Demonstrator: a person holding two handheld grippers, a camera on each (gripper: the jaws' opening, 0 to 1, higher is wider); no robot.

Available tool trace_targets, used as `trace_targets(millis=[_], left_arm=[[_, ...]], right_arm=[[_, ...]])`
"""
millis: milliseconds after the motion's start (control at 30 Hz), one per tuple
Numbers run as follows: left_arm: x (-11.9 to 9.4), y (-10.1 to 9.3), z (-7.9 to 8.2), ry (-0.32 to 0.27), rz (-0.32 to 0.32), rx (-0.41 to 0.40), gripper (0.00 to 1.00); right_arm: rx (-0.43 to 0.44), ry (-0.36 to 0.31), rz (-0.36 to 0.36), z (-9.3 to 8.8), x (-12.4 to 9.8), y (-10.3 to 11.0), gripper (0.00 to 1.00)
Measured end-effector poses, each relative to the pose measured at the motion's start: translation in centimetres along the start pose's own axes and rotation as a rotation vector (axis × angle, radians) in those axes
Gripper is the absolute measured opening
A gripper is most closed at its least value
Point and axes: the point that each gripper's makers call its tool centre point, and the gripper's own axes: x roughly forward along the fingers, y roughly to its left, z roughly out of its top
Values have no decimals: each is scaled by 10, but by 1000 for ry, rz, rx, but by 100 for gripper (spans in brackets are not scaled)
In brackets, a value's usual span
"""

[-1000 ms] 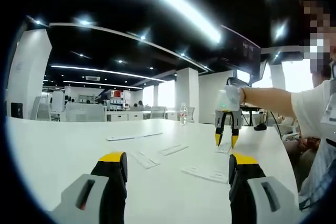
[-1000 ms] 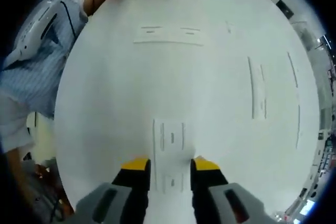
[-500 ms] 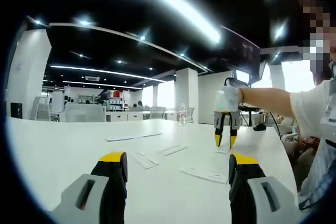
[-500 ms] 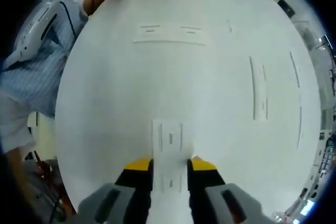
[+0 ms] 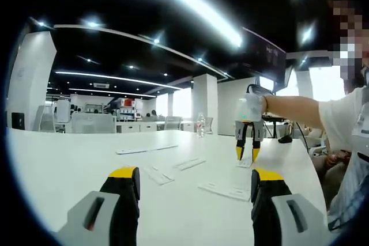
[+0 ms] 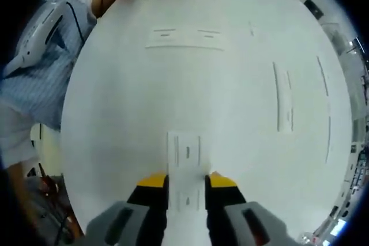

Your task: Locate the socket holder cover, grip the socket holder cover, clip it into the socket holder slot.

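In the left gripper view my left gripper sits low at the bottom of the frame with its fingers spread wide and nothing between them, looking level across the white tabletop. Right of centre the right gripper points straight down from an outstretched forearm, its yellow tips close together over a flat white piece, and I cannot tell from this angle whether they have it pinched. Other flat white pieces lie near the frame's middle, among them a plate just beyond my right finger and a long strip further back (a water bottle stands at the far edge). In the right gripper view I look down on the tabletop, and the socket holder cover lies at lower centre, running in between the fingers, which stand narrowly apart on either side of it and seem to touch its edges. A wider plate lies toward the top and a narrow strip to the right. The risk I judge here is slip: the cover is thin and flat on the surface, so a shallow or off-centre pinch could skid it or tip it out on lifting.
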Motion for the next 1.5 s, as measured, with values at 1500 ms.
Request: trace_targets(millis=[1500], left_arm=[[1,-4,-1,6,-14,-11,79]], right_arm=[[53,18,-54,1,-30,-29,25]])
